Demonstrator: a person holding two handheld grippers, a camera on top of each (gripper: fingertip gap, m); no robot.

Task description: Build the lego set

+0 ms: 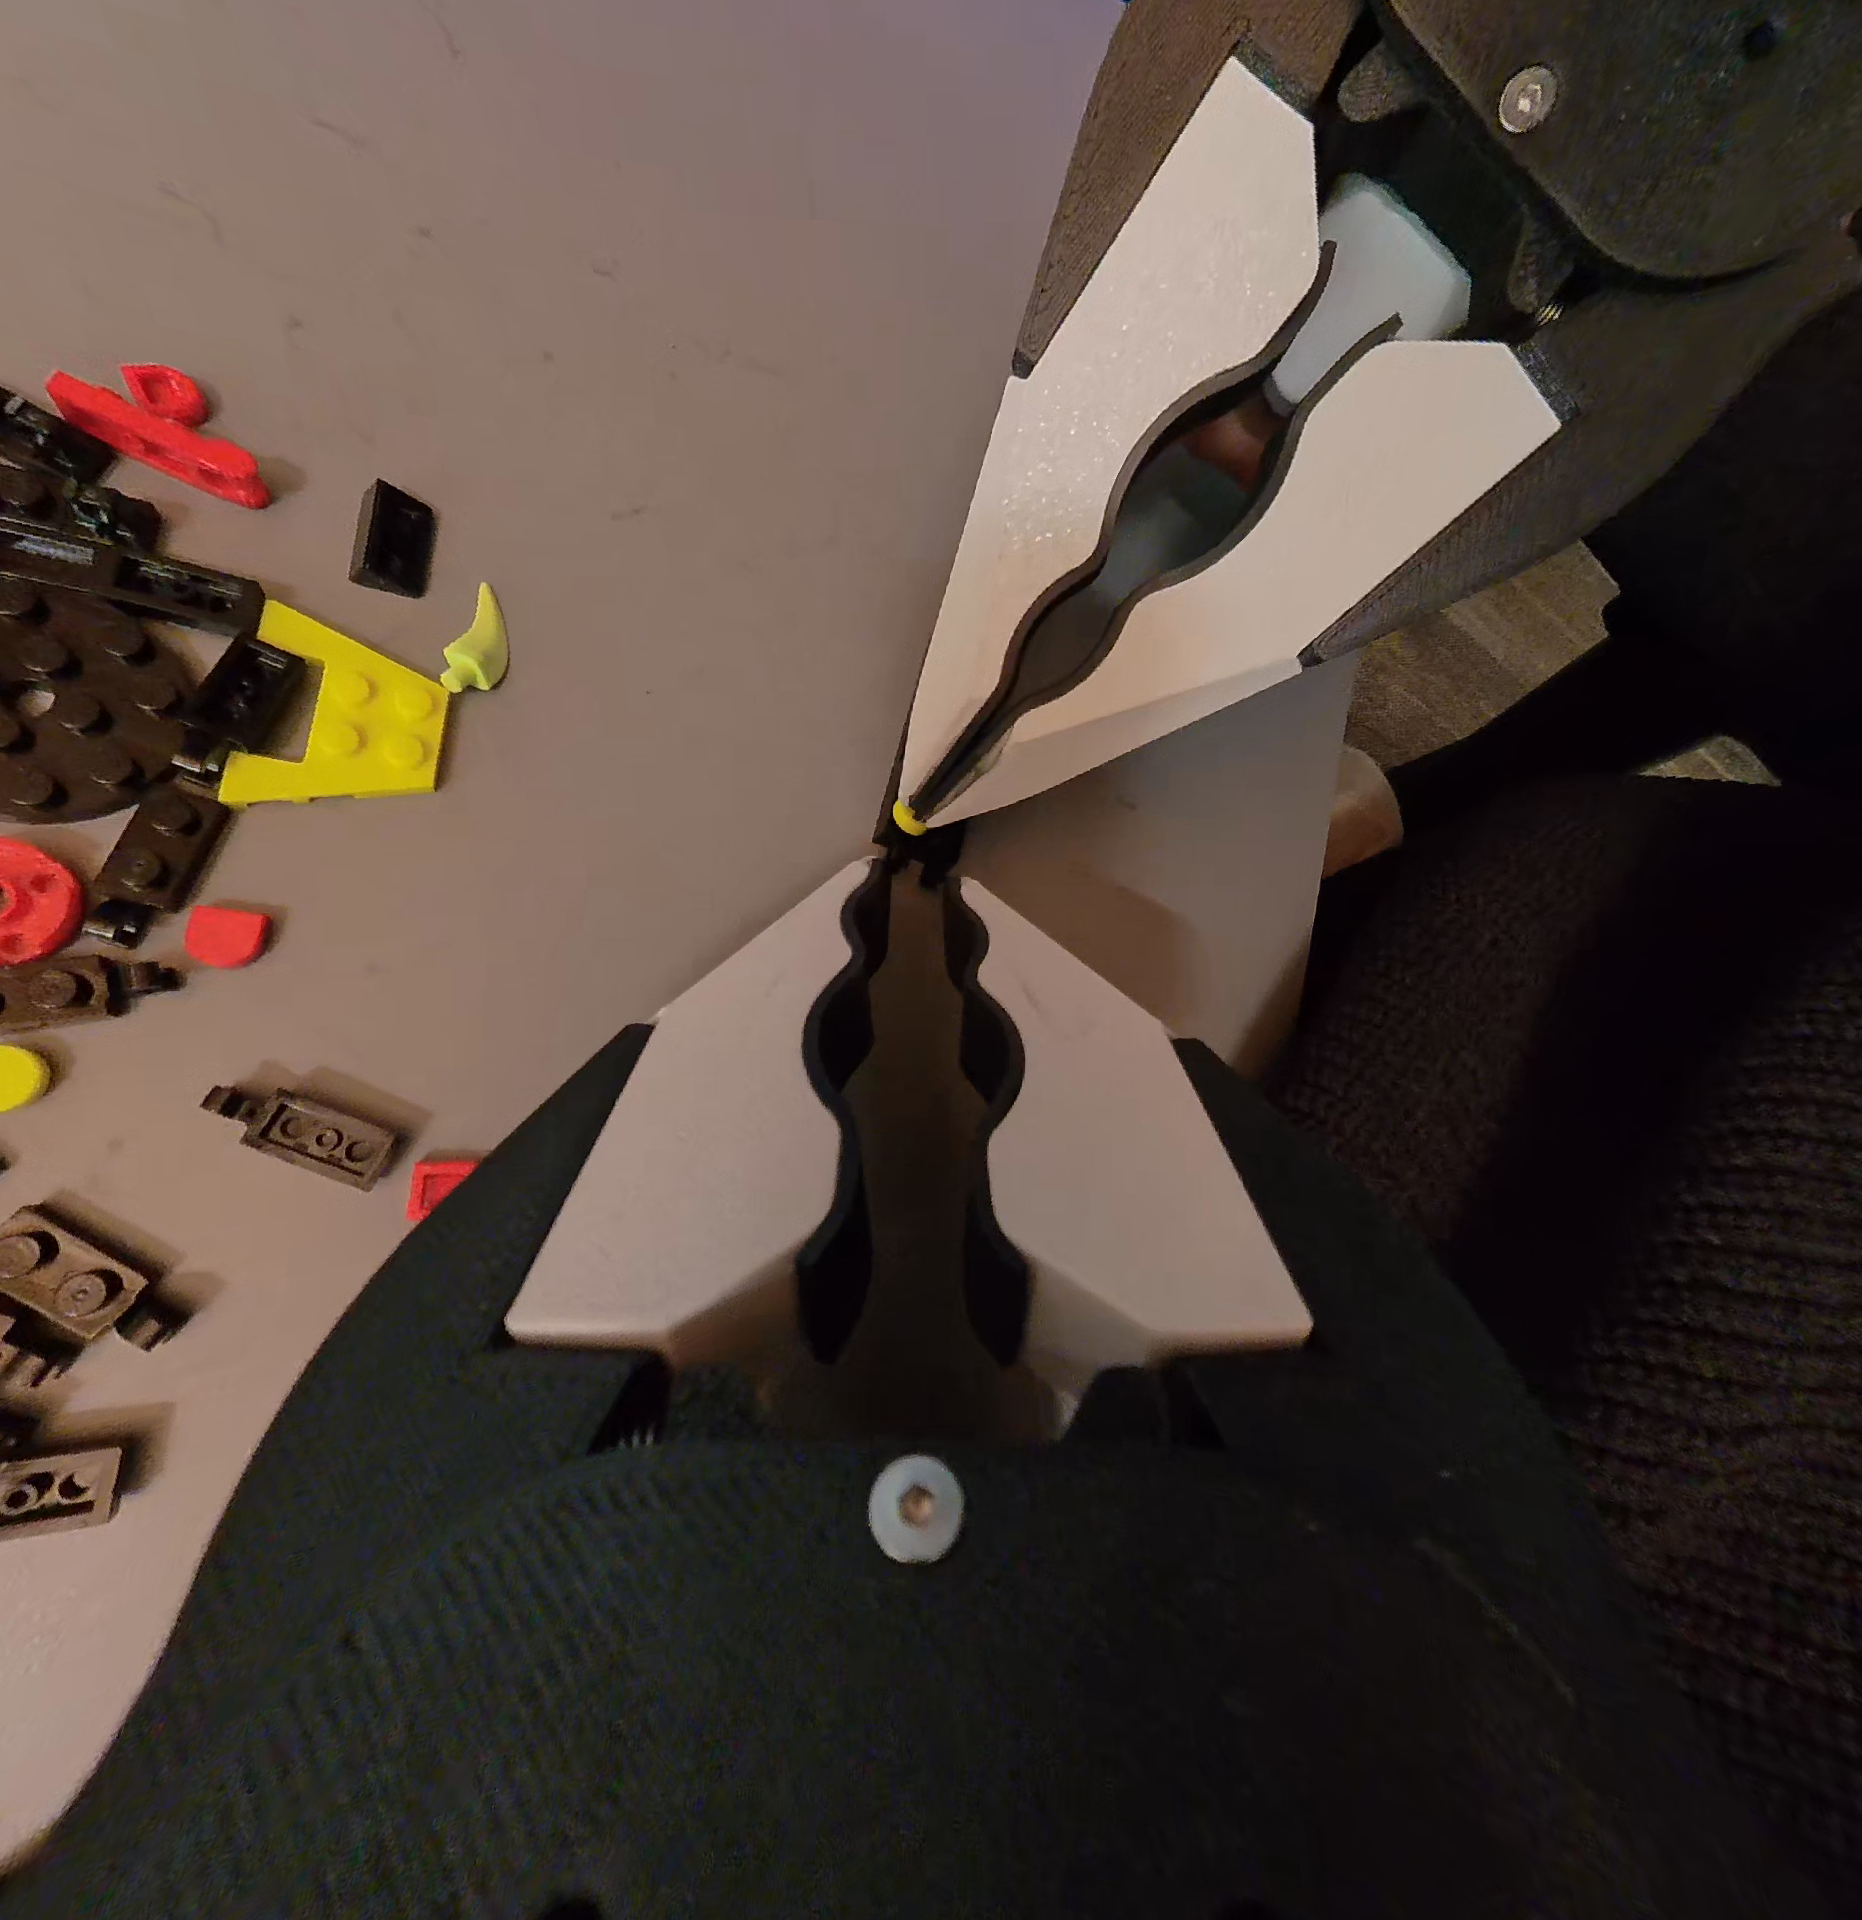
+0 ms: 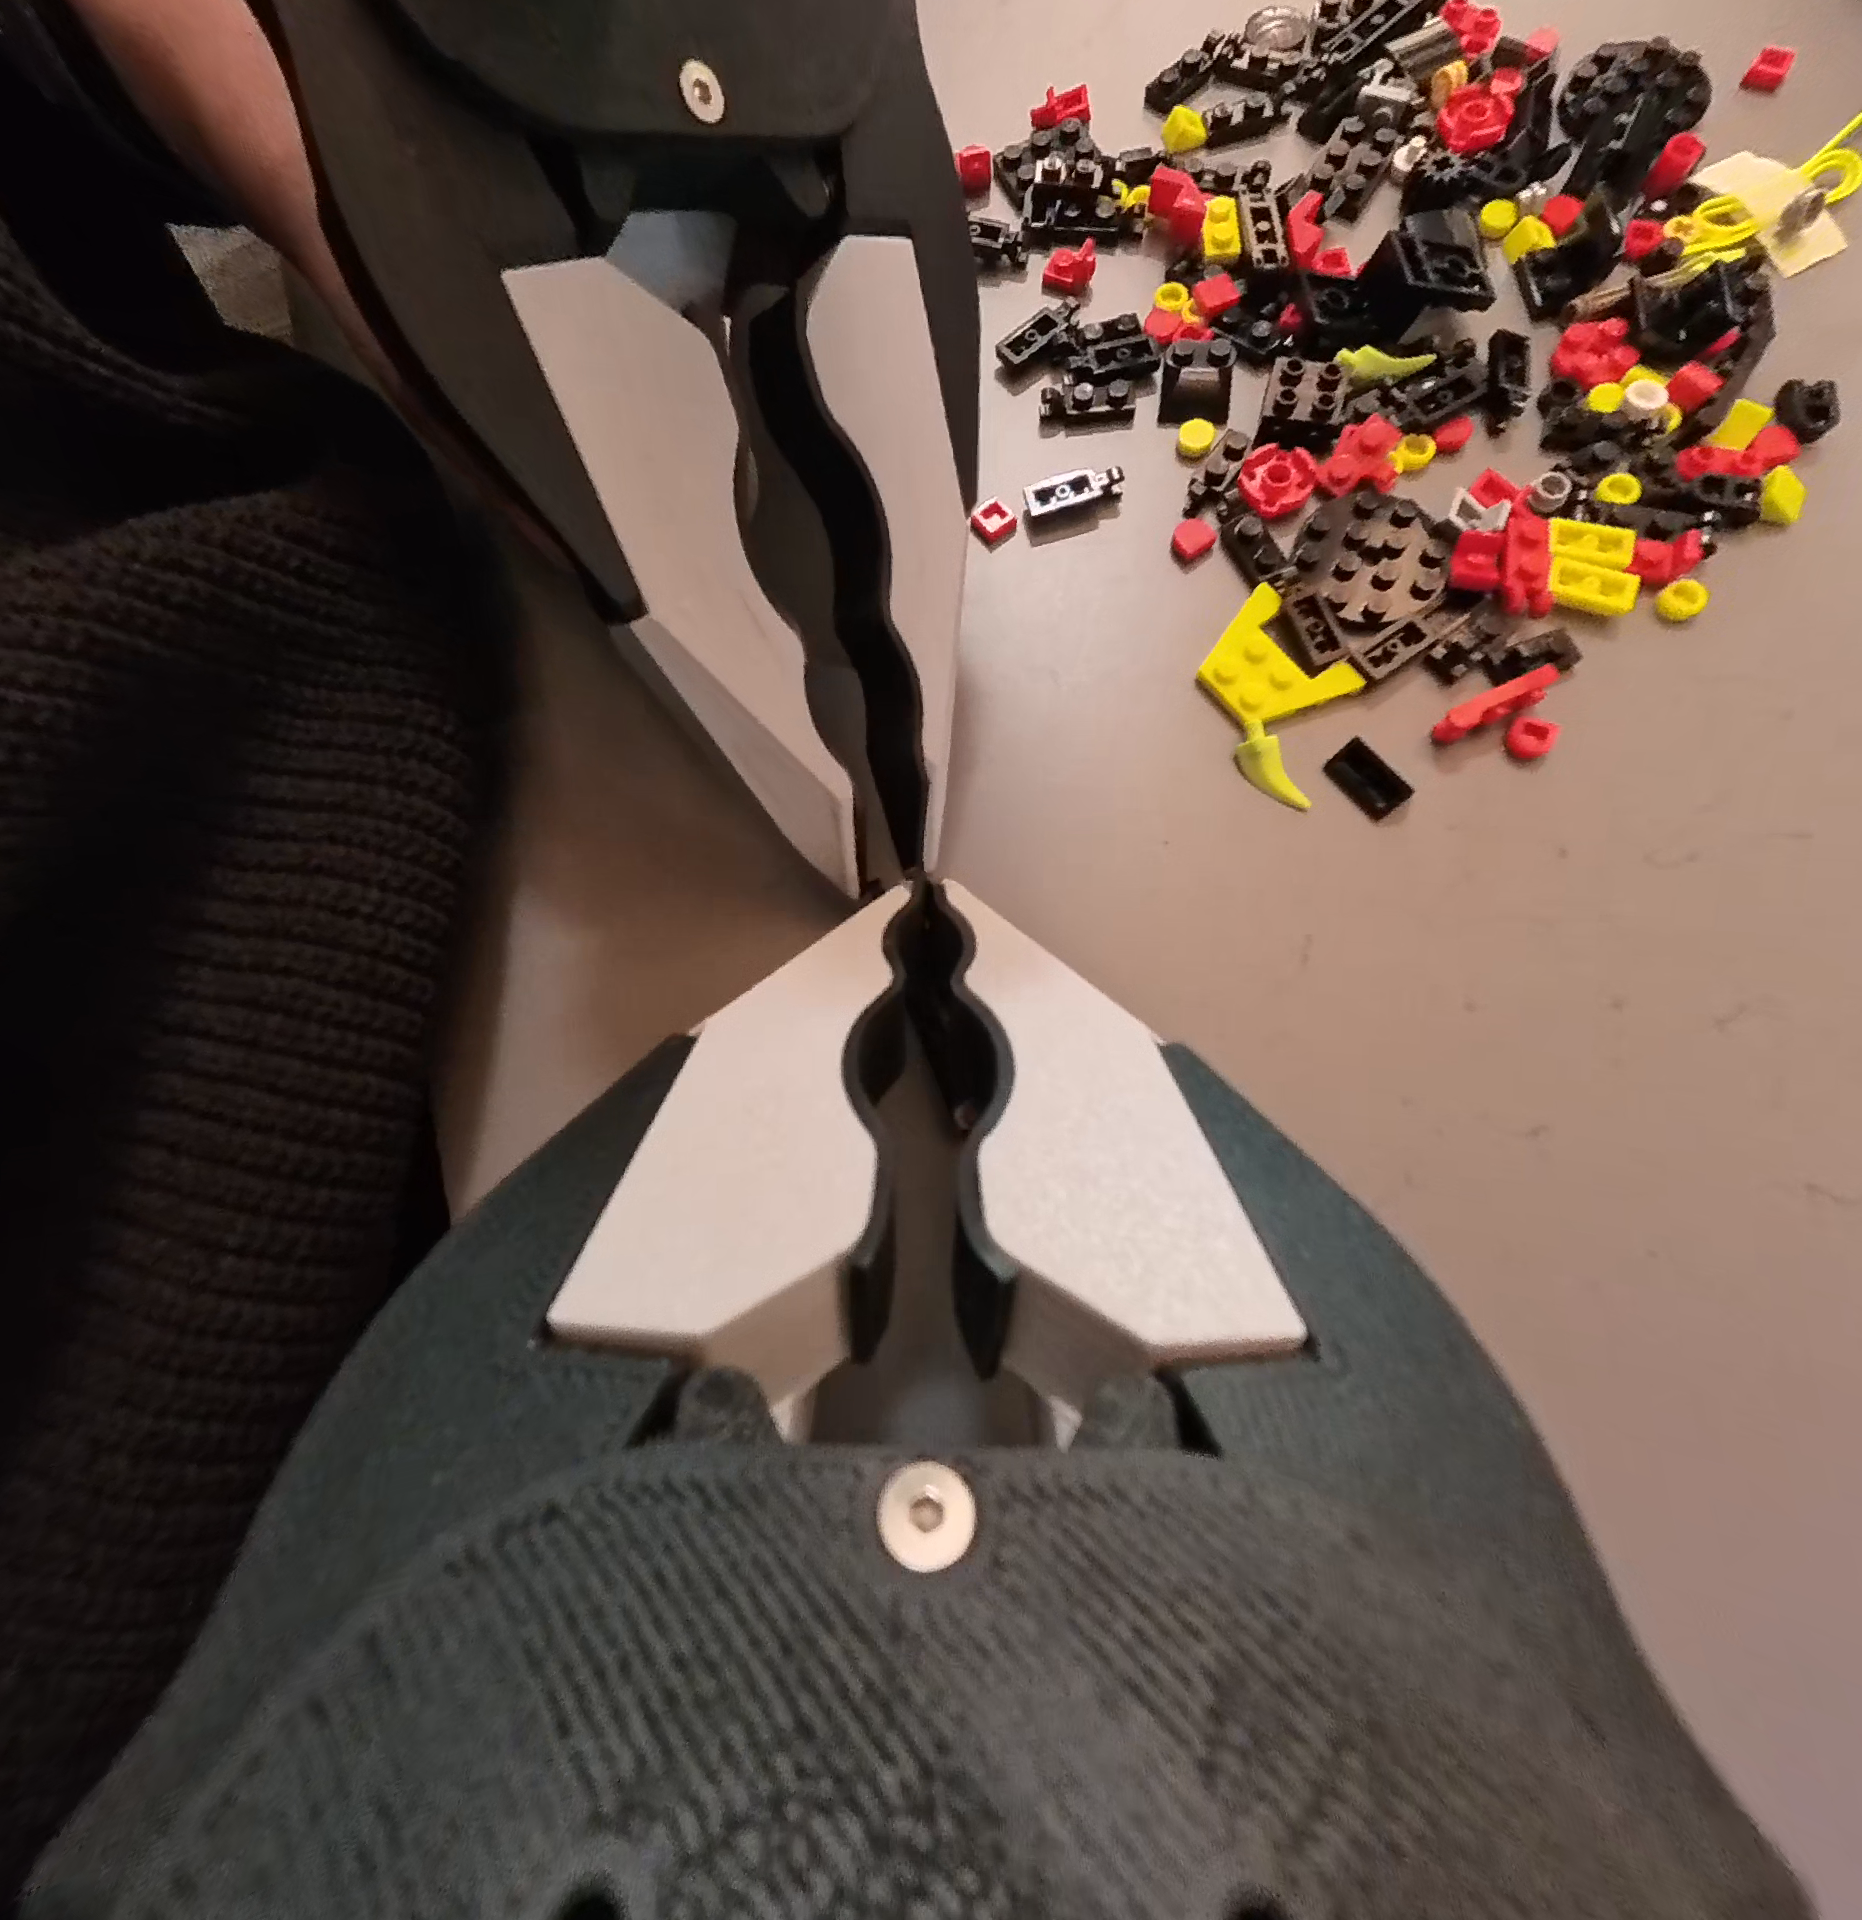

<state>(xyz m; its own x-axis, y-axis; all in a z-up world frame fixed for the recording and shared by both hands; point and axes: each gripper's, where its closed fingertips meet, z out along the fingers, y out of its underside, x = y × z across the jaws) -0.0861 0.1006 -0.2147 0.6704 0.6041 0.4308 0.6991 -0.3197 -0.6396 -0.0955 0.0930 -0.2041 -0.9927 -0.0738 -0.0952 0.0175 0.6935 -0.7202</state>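
My left gripper point(image 1: 911, 868) rises from the bottom of the left wrist view, its tips pinched on a tiny black piece point(image 1: 925, 860). My right gripper point(image 1: 922, 805) comes in from the upper right, shut on a small piece with a yellow round end point(image 1: 909, 818). The two tips meet tip to tip, and the yellow end touches the black piece. In the right wrist view my right gripper point(image 2: 922, 899) shows a thin dark piece point(image 2: 937, 1039) between its fingers. The left gripper point(image 2: 891, 862) comes down from above to meet it. The yellow end is hidden there.
A loose pile of black, red and yellow bricks point(image 2: 1426, 364) lies on the grey table point(image 1: 594, 260), with a yellow wedge plate point(image 1: 371, 717), a lime claw point(image 1: 478, 649) and a black tile point(image 1: 392, 535) nearest. A person's dark knitted clothing point(image 2: 179, 831) is beside the table edge. Both grippers' tips are close together, under 4 cm apart.
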